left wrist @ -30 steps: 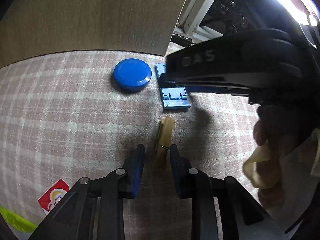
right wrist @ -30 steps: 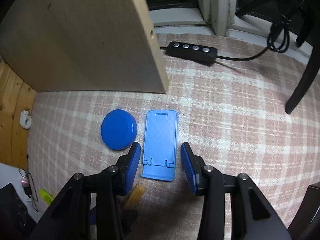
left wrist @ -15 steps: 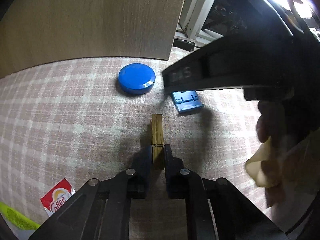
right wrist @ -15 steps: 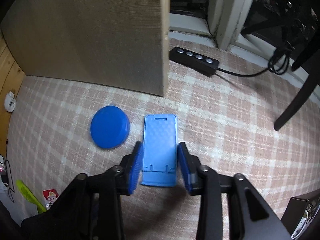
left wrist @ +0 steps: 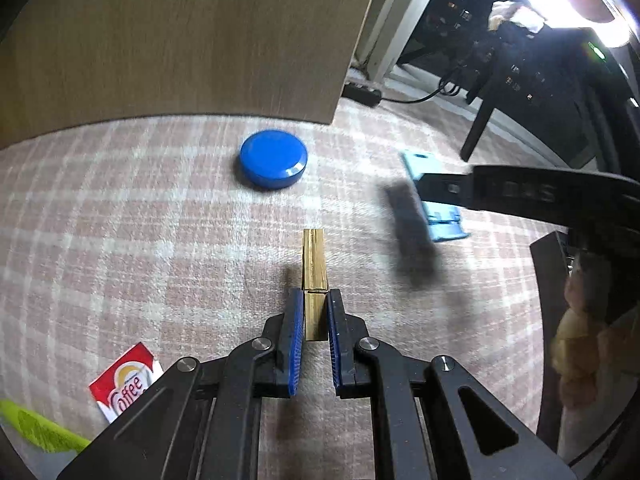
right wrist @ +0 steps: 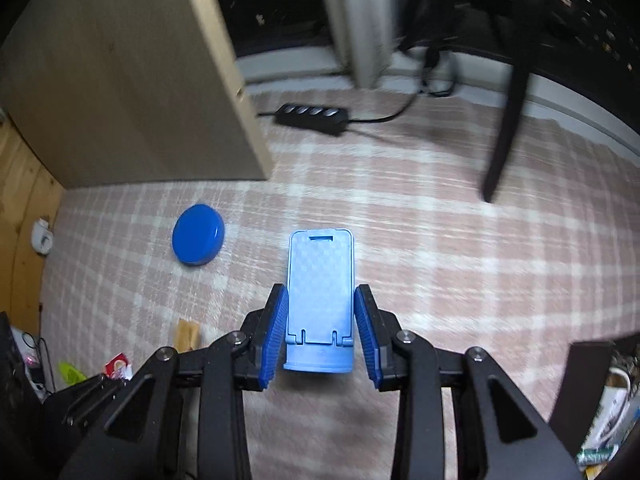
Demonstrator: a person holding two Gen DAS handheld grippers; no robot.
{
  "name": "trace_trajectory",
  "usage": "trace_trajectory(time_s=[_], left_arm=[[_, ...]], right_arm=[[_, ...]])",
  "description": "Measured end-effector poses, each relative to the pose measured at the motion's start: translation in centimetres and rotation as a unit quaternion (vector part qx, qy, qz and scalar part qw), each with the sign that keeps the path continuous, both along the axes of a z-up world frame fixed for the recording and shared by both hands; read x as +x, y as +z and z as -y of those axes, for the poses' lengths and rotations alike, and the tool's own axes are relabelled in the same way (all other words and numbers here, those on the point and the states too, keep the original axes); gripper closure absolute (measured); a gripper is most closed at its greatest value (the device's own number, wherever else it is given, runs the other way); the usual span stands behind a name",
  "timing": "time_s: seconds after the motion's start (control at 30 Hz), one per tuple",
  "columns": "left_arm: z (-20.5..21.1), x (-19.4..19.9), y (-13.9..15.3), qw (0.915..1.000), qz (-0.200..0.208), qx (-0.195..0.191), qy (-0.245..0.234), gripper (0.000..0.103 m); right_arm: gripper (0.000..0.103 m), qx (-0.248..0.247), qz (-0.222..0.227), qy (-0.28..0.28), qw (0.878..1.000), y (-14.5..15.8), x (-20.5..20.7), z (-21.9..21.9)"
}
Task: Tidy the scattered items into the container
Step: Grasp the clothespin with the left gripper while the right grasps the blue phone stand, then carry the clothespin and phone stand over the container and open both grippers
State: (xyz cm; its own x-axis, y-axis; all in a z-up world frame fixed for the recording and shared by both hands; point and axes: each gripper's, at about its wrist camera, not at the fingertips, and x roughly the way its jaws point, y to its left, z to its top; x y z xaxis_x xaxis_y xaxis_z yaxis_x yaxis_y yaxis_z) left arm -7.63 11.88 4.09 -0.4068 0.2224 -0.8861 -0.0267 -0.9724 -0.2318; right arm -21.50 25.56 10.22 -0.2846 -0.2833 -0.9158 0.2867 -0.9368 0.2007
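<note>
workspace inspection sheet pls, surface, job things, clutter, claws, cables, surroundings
surface: pink plaid cloth, items scattered.
job's things: wooden clothespin and light blue phone stand both gripped; blue lid lying loose; container not identified.
clutter: coffee sachet, green item at the edge.
claws: left claw shut on clothespin; right claw shut on phone stand.
cables: black power strip with its cord on the cloth.
surroundings: wooden panel, dark chair leg.
</note>
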Motion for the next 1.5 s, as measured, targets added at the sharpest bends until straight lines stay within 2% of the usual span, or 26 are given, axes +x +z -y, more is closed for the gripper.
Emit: trace_trajectory(time_s=[0.17,0.3,0.43,0.57,0.7,0.9,1.07,1.17,1.2,1.23,1.27,1.3,1.33,1.4,1.5], left_arm=[[-1.8,0.2,2.5,0.9998,-0.009,0.009,-0.018,0.092],[-5.0,0.4,4.3,0.9984,-0.019,0.019,-0.049,0.092],[-8.9,1.7,6.6,0.9949,-0.029,0.036,-0.09,0.092],[-13.4,3.4,8.2,0.9877,-0.033,0.053,-0.143,0.092],[-18.4,6.7,9.5,0.9746,-0.033,0.064,-0.212,0.092],[-25.4,12.6,9.7,0.9483,-0.014,0.072,-0.309,0.092],[-29.8,16.4,9.7,0.9274,-0.01,0.064,-0.368,0.092],[-31.5,17.9,9.9,0.9198,-0.017,0.054,-0.388,0.092],[-32.0,18.2,9.9,0.9183,-0.023,0.048,-0.392,0.089],[-32.4,18.3,9.9,0.9173,-0.024,0.042,-0.395,0.082],[-32.6,18.3,9.7,0.9172,-0.019,0.037,-0.396,0.056],[-32.6,18.2,9.7,0.9187,-0.017,0.034,-0.393,0.046],[-32.4,18.2,9.7,0.9202,-0.022,0.034,-0.389,0.048],[-31.9,18.2,9.9,0.9202,-0.031,0.024,-0.389,0.05],[-31.0,17.7,9.8,0.9235,-0.029,0.022,-0.382,0.055]], right_arm=[[0.07,-0.026,-0.021,-0.027,0.999,2.6,3.6,-3.4],[0.07,-0.036,-0.038,-0.047,0.998,3.9,4.6,-7.0],[0.07,-0.04,-0.052,-0.079,0.995,6.4,7.0,-13.5],[0.07,-0.029,-0.071,-0.122,0.989,8.4,9.8,-20.0],[0.07,-0.013,-0.084,-0.175,0.981,9.8,13.6,-26.5],[0.07,0.007,-0.082,-0.235,0.968,10.8,18.5,-33.6],[0.07,0.014,-0.082,-0.263,0.961,11.0,20.6,-36.8],[0.069,0.017,-0.082,-0.27,0.959,10.9,21.2,-37.7],[0.069,0.019,-0.083,-0.273,0.958,10.8,21.3,-37.7],[0.069,0.017,-0.087,-0.276,0.957,10.8,21.4,-37.9],[0.062,0.012,-0.088,-0.283,0.955,10.8,21.4,-38.2],[0.055,0.006,-0.08,-0.293,0.953,10.7,21.3,-38.6],[0.048,-0.006,-0.075,-0.304,0.95,10.7,21.3,-39.1],[0.047,-0.024,-0.079,-0.311,0.947,10.9,21.2,-39.6],[0.047,-0.021,-0.086,-0.311,0.946,11.3,21.3,-39.6]])
